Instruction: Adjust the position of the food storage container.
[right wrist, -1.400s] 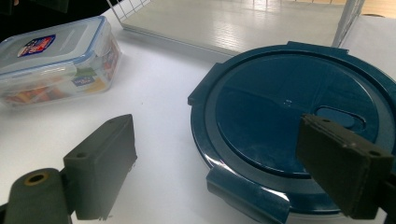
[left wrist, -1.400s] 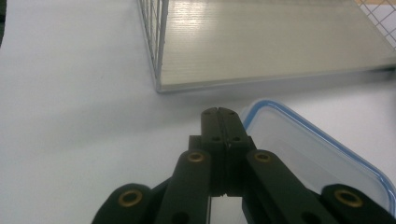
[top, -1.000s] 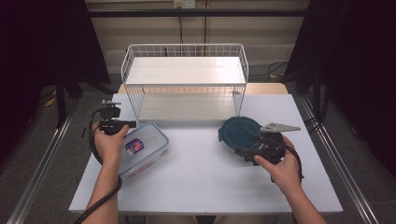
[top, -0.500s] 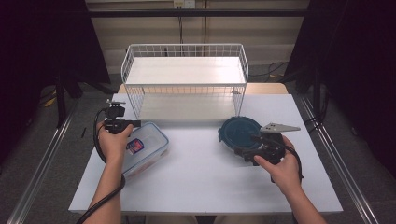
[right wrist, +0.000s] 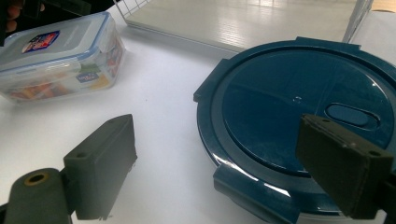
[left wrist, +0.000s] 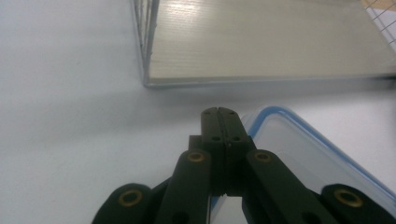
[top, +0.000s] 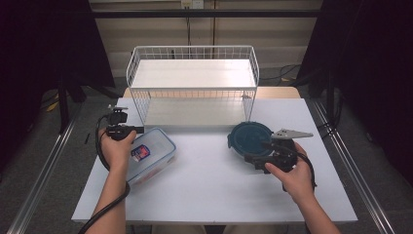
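The right gripper [top: 257, 155] hangs released just beside the round dark blue container [top: 251, 138] at the right of the worktop [top: 204, 190], so I judge it should come down with one pad on each side of the rim, not on a clip tab, before it closes. The left gripper [left wrist: 219, 116] is clenched on nothing above the rectangular clear box [top: 148, 155] in front of the wire basket [top: 192, 51]. The box lid carries a small blue and red sticker [right wrist: 39, 41], too blurred to read.
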Tool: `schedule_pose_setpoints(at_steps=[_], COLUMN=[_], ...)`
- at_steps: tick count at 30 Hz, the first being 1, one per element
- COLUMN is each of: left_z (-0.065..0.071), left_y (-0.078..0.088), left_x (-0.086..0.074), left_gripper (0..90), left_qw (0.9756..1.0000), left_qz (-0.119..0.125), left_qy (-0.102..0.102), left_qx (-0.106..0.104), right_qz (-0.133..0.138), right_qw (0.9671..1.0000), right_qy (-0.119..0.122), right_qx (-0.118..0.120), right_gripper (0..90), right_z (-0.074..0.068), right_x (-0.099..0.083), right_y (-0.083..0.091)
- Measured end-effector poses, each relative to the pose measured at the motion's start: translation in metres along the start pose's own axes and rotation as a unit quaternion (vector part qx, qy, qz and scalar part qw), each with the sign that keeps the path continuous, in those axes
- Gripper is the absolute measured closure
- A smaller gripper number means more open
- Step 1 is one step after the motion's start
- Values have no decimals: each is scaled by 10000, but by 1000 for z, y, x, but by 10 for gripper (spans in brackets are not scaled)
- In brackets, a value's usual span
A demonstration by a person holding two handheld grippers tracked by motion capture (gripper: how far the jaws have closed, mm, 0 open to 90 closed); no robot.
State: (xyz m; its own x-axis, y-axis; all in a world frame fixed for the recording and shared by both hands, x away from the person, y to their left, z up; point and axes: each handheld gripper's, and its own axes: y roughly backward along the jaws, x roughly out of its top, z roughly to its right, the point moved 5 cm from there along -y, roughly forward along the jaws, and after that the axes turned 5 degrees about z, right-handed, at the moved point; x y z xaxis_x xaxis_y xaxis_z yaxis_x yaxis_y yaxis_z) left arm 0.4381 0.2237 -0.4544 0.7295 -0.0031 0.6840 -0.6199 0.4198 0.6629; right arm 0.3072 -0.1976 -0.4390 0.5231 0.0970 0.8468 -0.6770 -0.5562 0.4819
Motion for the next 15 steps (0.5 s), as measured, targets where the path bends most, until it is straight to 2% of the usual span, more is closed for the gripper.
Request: schedule_pose_setpoints(at_steps=[1, 2, 3, 6, 10, 15], left_z=[-1, 1, 1, 4, 4, 1], left_y=[0, -2, -1, 0, -3, -9], left_x=[0, 0, 0, 3, 4, 3], left_gripper=[900, 900, 900, 900, 900, 900], left_qw=[10000, 10000, 10000, 9998, 9999, 9999], left_qz=[-13, 70, 0, -30, -80, -85], left_qy=[-33, 53, -28, -16, -64, 88], left_qx=[-25, -37, -76, -181, -115, -53], right_qz=[0, -10, -13, 0, -38, -34], right_qw=[10000, 10000, 10000, 10000, 10000, 10000], right_qy=[7, -5, -3, 28, 34, 21], right_qx=[8, 9, 7, 25, 45, 51], right_gripper=[122, 122, 122, 123, 122, 122], right_z=[0, -1, -1, -2, -3, -3], right_x=[0, 0, 0, 1, 0, -1], right_y=[-1, -1, -1, -2, -4, -3])
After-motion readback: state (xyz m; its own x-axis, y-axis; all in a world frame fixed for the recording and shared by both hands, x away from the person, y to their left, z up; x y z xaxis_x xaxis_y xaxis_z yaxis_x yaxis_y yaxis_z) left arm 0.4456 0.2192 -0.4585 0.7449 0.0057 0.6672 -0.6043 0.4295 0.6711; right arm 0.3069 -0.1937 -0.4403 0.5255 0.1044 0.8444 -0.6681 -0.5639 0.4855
